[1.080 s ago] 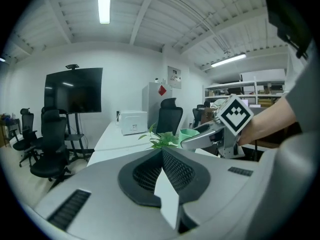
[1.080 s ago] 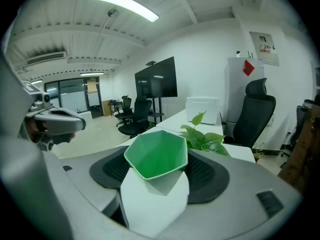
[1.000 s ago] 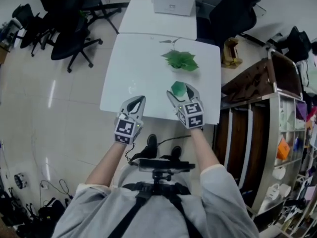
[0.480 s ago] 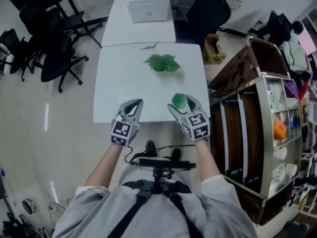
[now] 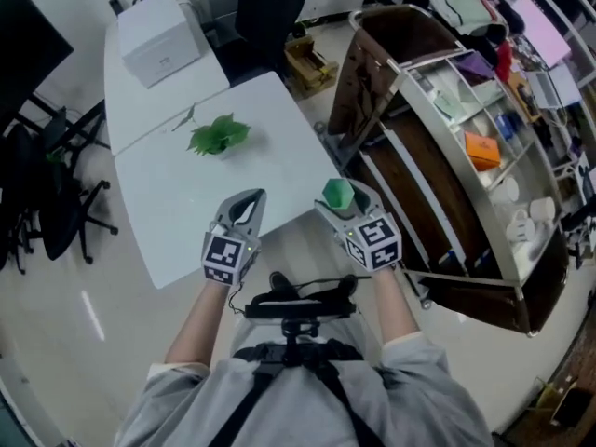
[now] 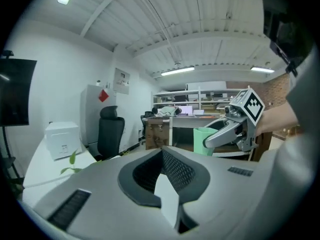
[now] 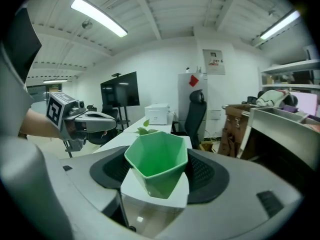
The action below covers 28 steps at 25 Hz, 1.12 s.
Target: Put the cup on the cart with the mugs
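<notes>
Held a green faceted cup (image 7: 157,166) in the right tool (image 5: 345,201), clamped between the two pads, mouth up and empty inside. Had it in the air just off the near corner of the white tabletop (image 5: 177,212), above the floor and touching neither. Was still apart from the cart (image 5: 368,82), wood-sided with metal rails, which stood to the right in the head view, close beside the tabletop's far corner. Could make out on its shelves an orange box (image 5: 480,150) and, lower down, a few white mugs (image 5: 519,222), too small to count surely.

Had the left tool (image 5: 246,203) closed, jaw tips together with nothing between them, alongside the right one and near the tabletop's front edge. From the left gripper view, saw the right tool and the cup off to the right, with the cart behind them.

Found on the tabletop a small leafy plant (image 5: 217,136), well apart from both tools, and on the adjoining table farther back a white box (image 5: 160,37). Noted dark office chairs (image 5: 51,208) at the left of the head view, on the pale floor.
</notes>
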Each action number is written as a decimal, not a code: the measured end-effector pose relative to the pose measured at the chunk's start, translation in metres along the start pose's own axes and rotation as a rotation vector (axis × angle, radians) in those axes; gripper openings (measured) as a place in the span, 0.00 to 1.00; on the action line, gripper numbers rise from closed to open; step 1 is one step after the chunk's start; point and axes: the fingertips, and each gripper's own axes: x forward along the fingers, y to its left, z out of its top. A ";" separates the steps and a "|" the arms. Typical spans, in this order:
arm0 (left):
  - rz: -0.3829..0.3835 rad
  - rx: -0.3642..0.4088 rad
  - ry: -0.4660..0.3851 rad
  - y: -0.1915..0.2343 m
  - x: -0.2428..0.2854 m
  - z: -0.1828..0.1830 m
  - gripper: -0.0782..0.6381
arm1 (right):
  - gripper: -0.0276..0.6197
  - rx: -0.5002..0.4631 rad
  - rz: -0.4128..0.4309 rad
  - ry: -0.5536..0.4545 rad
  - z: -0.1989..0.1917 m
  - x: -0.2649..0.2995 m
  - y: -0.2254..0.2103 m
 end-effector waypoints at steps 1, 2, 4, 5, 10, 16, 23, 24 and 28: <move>-0.034 0.004 -0.005 -0.011 0.009 0.006 0.11 | 0.57 0.016 -0.030 -0.007 -0.002 -0.013 -0.010; -0.066 0.010 -0.009 -0.021 0.017 0.013 0.11 | 0.57 0.030 -0.058 -0.016 -0.003 -0.025 -0.020; -0.120 0.022 -0.013 -0.042 0.031 0.025 0.11 | 0.57 0.054 -0.107 -0.037 -0.005 -0.049 -0.037; -0.143 0.027 -0.014 -0.052 0.038 0.030 0.11 | 0.57 0.064 -0.130 -0.044 -0.007 -0.060 -0.044; -0.255 0.052 -0.026 -0.112 0.073 0.049 0.11 | 0.57 0.113 -0.202 -0.077 -0.016 -0.119 -0.076; -0.361 0.092 -0.041 -0.190 0.107 0.085 0.11 | 0.57 0.133 -0.239 -0.138 -0.007 -0.187 -0.113; -0.453 0.105 -0.090 -0.273 0.154 0.151 0.11 | 0.57 0.101 -0.286 -0.269 0.037 -0.276 -0.178; -0.470 0.112 -0.100 -0.286 0.161 0.164 0.11 | 0.57 0.091 -0.301 -0.276 0.043 -0.288 -0.187; -0.535 0.154 -0.135 -0.341 0.189 0.209 0.11 | 0.57 0.055 -0.363 -0.323 0.068 -0.340 -0.227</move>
